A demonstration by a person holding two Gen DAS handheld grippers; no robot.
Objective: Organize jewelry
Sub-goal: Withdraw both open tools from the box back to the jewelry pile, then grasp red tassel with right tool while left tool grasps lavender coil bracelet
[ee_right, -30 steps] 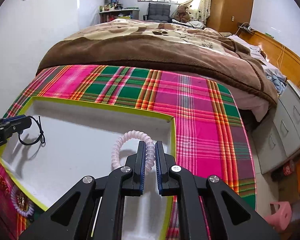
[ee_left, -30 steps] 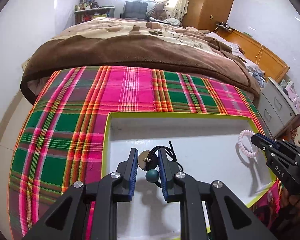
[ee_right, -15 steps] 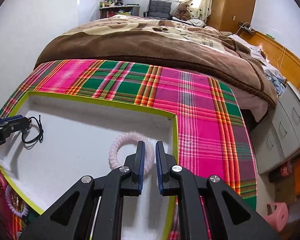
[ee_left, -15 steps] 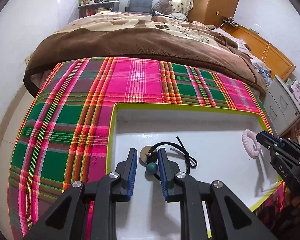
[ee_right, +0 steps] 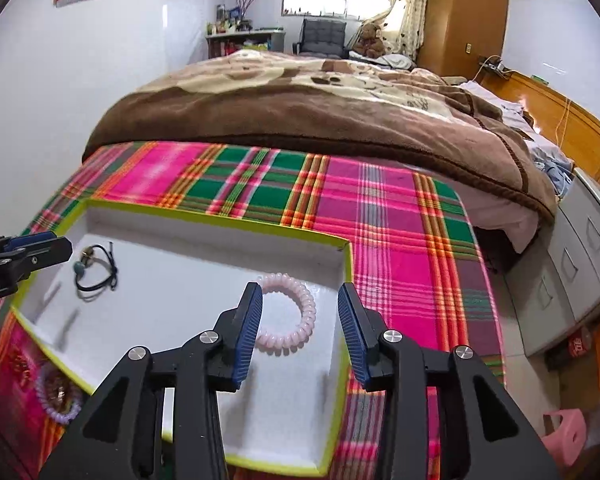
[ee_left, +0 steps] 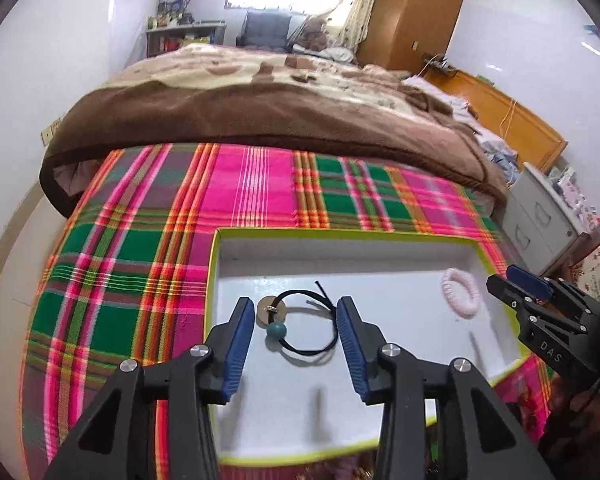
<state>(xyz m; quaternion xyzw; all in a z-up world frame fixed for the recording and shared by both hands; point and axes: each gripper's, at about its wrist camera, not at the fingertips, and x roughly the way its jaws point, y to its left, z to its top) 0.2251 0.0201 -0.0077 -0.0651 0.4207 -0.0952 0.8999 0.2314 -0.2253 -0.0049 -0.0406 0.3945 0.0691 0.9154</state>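
Note:
A white tray with a lime-green rim (ee_left: 216, 264) (ee_right: 220, 218) lies on a plaid cloth. A black cord bracelet (ee_left: 300, 320) (ee_right: 96, 270) with a teal bead and a metal disc lies on the tray's left side. My left gripper (ee_left: 296, 312) is open just above it, one finger on each side. A pink spiral bracelet (ee_left: 460, 290) (ee_right: 290, 312) lies on the tray's right side. My right gripper (ee_right: 300, 300) is open over it, apart from it.
The plaid cloth (ee_left: 132, 248) covers the foot of a bed with a brown blanket (ee_right: 300, 112). More jewelry, among it a lilac bead bracelet (ee_right: 56, 400), lies on the cloth near the tray's front left. Grey drawers (ee_right: 580, 264) stand to the right.
Both grippers have opened. The black cord bracelet and the pink spiral bracelet were let go and now lie on the tray floor. Both grippers have drawn back a little.

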